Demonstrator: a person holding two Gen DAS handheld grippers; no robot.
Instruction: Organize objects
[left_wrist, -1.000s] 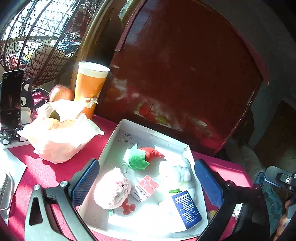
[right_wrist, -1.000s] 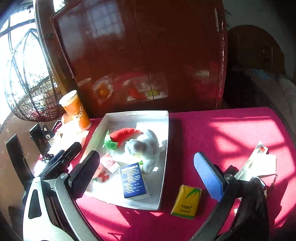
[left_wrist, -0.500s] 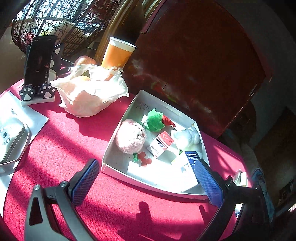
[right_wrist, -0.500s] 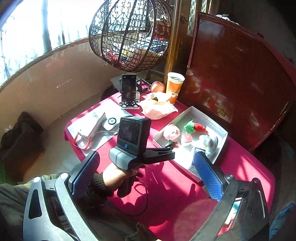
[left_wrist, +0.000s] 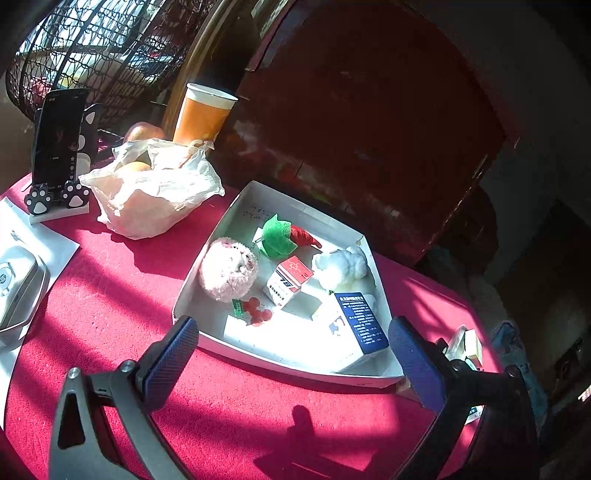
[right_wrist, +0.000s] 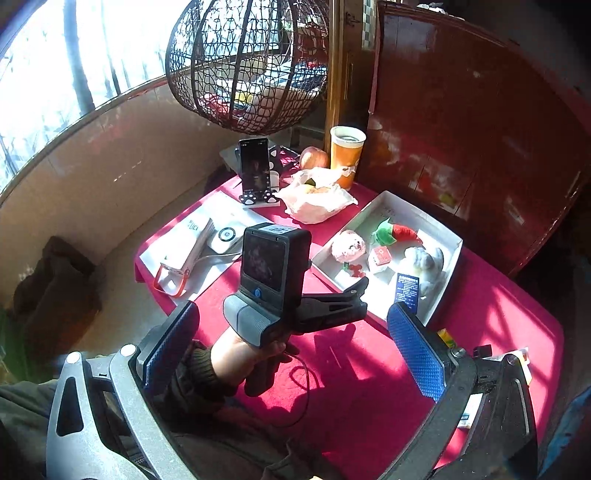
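A white tray (left_wrist: 280, 356) on the red tablecloth holds a pink plush ball (left_wrist: 229, 273), a green-and-red plush (left_wrist: 284, 238), a small red-and-white box (left_wrist: 290, 280), a white plush (left_wrist: 341, 267) and a blue-and-white box (left_wrist: 356, 332). The tray also shows in the right wrist view (right_wrist: 448, 266). My left gripper (left_wrist: 291, 363) is open and empty, just in front of the tray's near edge. My right gripper (right_wrist: 295, 345) is open and empty, held high and back from the table, behind the hand that holds the left gripper (right_wrist: 360, 288).
An orange cup (left_wrist: 201, 114), an apple (left_wrist: 142, 131) and a white plastic bag (left_wrist: 155, 192) stand left of the tray. A phone on a paw stand (left_wrist: 57, 147) and a white device (left_wrist: 18, 288) sit further left. Small packets (left_wrist: 467, 343) lie right of the tray. A wire cage (right_wrist: 251, 62) hangs behind.
My left gripper drew back from over the tray to its near edge. My right gripper rose and pulled far back, so the whole table and the left hand now show.
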